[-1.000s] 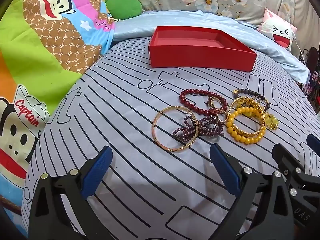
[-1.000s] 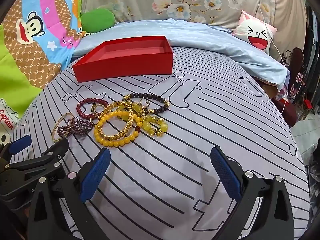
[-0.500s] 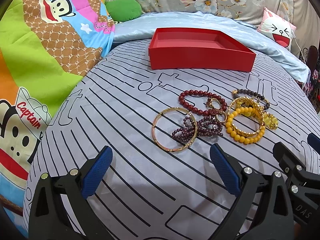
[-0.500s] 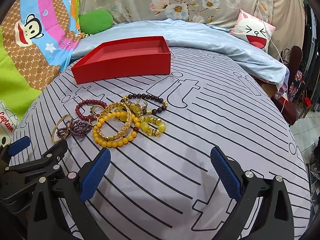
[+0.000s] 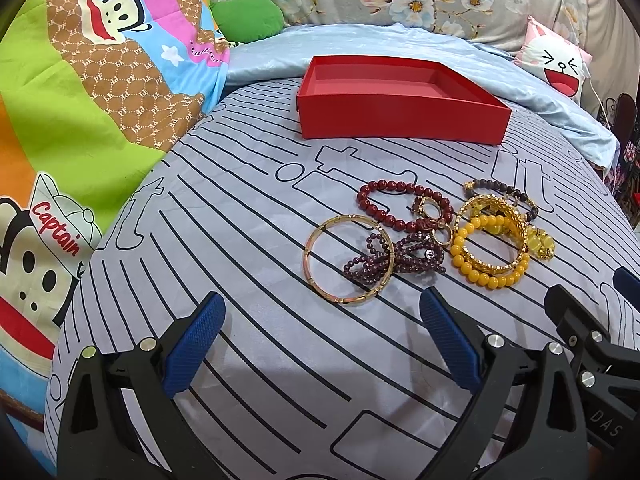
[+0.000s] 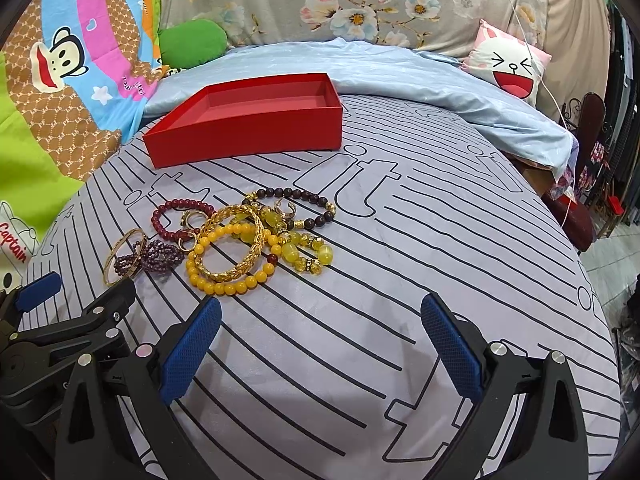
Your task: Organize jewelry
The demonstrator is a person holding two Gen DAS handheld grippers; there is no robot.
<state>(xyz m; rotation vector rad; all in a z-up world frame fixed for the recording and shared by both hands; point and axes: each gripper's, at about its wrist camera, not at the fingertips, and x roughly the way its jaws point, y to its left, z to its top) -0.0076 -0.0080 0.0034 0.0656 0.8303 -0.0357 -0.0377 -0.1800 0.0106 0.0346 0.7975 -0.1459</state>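
i am looking across a bed [image 5: 248,360] covered in a grey sheet with black lines. a red box [image 5: 400,120] is sitting open and empty toward twelve o'clock, well apart from the jewelry. behind it a pale blue quilt [image 6: 400,76] is bunching up, with a green cushion [image 6: 192,42] at eleven o'clock, a white cartoon-face pillow [image 6: 508,66] at one o'clock, and a bright monkey-print blanket [image 5: 80,100] running along nine o'clock. nothing is lying between my tools and the pile.

my left hand-held gripper [image 5: 320,340] is hovering released, its blue pads spread wide, holding and touching nothing; the gold bangle [image 5: 348,258] is lying just ahead of it. my right hand-held gripper [image 6: 320,340] is likewise gaping and empty, with the pile at its eleven o'clock.

the jewelry is lying in one loose cluster in the middle of the bed. i am counting: one gold bangle, one purple bead strand [image 5: 396,258] crossing it, one dark red bead bracelet [image 5: 394,206], one yellow bead bracelet [image 6: 228,264] with one gold chain bracelet [image 6: 240,248] resting on it, one dark brown bead bracelet [image 6: 298,202], and one pale yellow stone bracelet [image 6: 304,254]. a few small gold rings are tangled among them; i cannot tell how many.
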